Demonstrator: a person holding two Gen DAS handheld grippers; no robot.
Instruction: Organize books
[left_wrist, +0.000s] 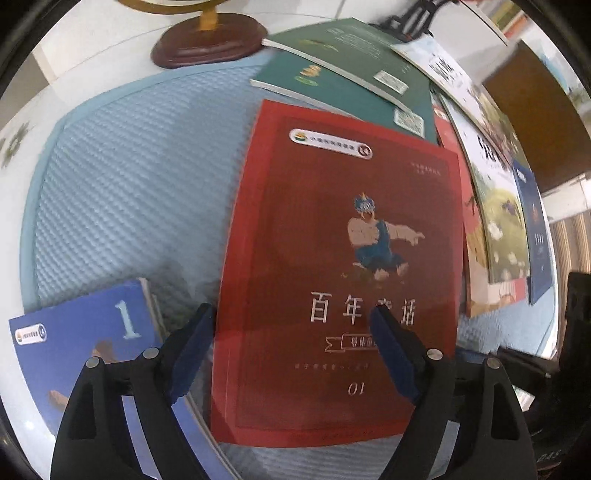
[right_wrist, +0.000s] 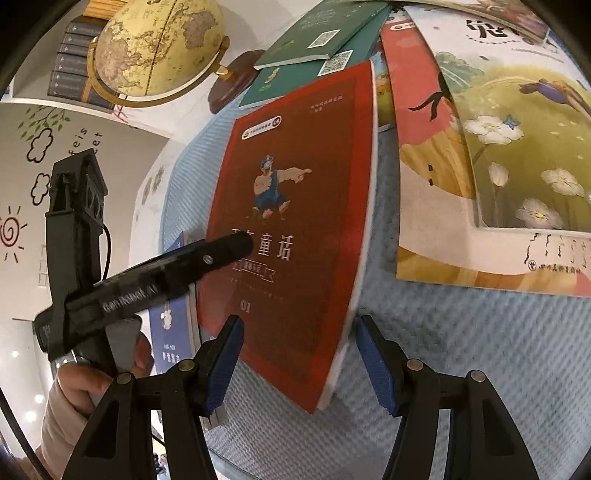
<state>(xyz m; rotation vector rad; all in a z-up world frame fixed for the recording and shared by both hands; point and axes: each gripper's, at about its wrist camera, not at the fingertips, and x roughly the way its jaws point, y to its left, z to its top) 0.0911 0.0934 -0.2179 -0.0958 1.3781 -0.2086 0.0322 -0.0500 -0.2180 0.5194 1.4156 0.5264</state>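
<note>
Dark red book (left_wrist: 343, 266) with white lettering and a blue-clad cartoon figure; two dark green books (left_wrist: 347, 62); blue book (left_wrist: 85, 354) with a white numeral; light blue textured mat (left_wrist: 129, 177); yellowish globe (right_wrist: 159, 44) on a brown base; blue pads (right_wrist: 223, 369) on black fingers.

The red book (left_wrist: 340, 266) has a smooth paper cover with a faint sheen, its page edges pale and matt. Under it the light blue mat (left_wrist: 122, 192) looks like woven cloth, ribbed and rough. At twelve o'clock the globe's base (left_wrist: 210, 42) is dark polished wood. The gripper pads (right_wrist: 225, 363) are blue, ridged and matt on black plastic.
</note>
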